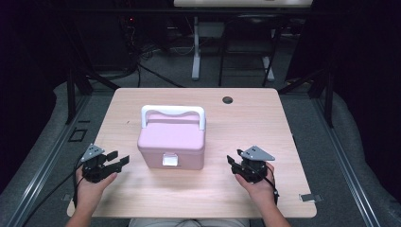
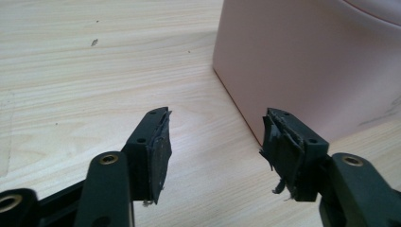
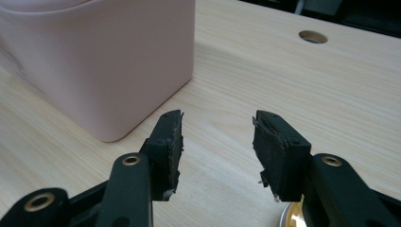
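A pink box with a white handle arched over its lid and a small white latch on its near face stands on the light wooden desk, between the two grippers and a little beyond both of them.

The left gripper is held in the person's left hand low over the desk, its jaws spread apart with nothing between them. In the left gripper view the jaws point toward the box's near left corner; that corner sits just ahead of the right-hand jaw and near it, though whether they touch cannot be told. Bare desk lies in the gap and ahead of the other jaw. The pads on both jaws look frayed at the edges.

The right gripper rests in the person's right hand, also low over the desk, its jaws likewise spread and empty. In the right gripper view the box's rounded near corner stands just ahead of the left-hand jaw, close but apart from it. Ahead of the right-hand jaw, well beyond the tips, a round hole is cut in the desk. A grey three-cornered plate tops this gripper, and a similar one tops the left
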`<state>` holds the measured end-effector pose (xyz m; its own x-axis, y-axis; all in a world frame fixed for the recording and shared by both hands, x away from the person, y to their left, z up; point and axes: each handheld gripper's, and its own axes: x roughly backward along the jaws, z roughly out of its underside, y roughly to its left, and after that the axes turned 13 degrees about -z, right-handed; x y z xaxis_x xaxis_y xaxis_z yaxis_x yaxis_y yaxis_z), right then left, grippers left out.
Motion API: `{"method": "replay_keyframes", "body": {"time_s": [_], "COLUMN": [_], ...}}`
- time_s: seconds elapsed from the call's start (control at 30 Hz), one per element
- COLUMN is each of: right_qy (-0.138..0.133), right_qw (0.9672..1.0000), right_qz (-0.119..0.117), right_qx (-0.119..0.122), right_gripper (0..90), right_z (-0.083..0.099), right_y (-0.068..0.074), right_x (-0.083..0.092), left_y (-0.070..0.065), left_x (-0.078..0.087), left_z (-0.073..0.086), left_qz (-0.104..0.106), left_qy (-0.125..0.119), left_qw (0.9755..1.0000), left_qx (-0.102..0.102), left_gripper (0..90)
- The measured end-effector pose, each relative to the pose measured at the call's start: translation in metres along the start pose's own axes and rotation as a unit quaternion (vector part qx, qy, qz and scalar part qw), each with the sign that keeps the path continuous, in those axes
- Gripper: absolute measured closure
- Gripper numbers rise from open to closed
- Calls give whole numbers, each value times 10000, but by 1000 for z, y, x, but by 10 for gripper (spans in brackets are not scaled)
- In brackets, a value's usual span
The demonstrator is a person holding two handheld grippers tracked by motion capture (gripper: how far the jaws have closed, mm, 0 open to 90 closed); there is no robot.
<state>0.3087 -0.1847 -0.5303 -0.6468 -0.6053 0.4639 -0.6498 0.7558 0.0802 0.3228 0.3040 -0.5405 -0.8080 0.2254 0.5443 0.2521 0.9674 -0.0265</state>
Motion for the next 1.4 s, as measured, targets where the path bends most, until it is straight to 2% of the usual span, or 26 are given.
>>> {"method": "replay_keyframes", "body": {"time_s": [0.03, 0.13, 0.23, 0.33, 0.4, 0.5, 0.63, 0.7, 0.9, 0.97, 1.27, 1.33, 1.37, 1.4], "right_qy": [-3, -26, -96, -46, 55, 159, 122, 118, 125, 160, 122, 90, 47, 11], "right_qw": [10000, 9999, 9998, 10000, 9998, 9995, 9995, 9995, 9990, 9987, 9985, 9984, 9979, 9980], "right_qz": [52, 11, 69, -64, -167, -204, -230, -260, -385, -432, -459, -420, -477, -467], "right_qx": [41, 148, 147, 25, -109, -199, -172, -133, -214, -236, -283, -363, -439, -421], "right_gripper": [509, 509, 516, 545, 562, 567, 567, 567, 584, 589, 618, 619, 625, 629], "right_z": [0, -2, -4, -4, -2, -2, -4, -5, -6, -6, -6, -8, -10, -13], "right_y": [1, 5, 6, 5, 4, 5, 10, 12, 14, 14, 15, 16, 16, 16], "right_x": [1, 2, 4, 2, -1, -3, -2, -2, -8, -11, -13, -11, -9, -8], "left_y": [0, 1, 0, -1, -2, -5, -11, -12, -12, -12, -16, -16, -16, -15], "left_x": [0, -3, -5, -4, -3, -2, 2, 4, 2, 1, 4, 5, 4, 4], "left_z": [0, 0, 1, 2, 1, 0, -1, -1, -2, -2, -4, -6, -9, -11], "left_qz": [-24, -16, -16, 13, -38, 23, 33, 46, 97, 103, 112, 79, 33, -1], "left_qy": [-3, -23, 21, 19, 29, 72, -10, -55, 2, 3, -36, -26, -22, -6], "left_qw": [10000, 10000, 9999, 9999, 10000, 10000, 9999, 9999, 10000, 9999, 9999, 10000, 10000, 10000], "left_qx": [8, 62, 111, 123, 72, -19, -108, -84, 24, -2, -50, -38, -43, -30], "left_gripper": [438, 442, 442, 455, 468, 479, 510, 537, 612, 633, 637, 638, 638, 638]}}
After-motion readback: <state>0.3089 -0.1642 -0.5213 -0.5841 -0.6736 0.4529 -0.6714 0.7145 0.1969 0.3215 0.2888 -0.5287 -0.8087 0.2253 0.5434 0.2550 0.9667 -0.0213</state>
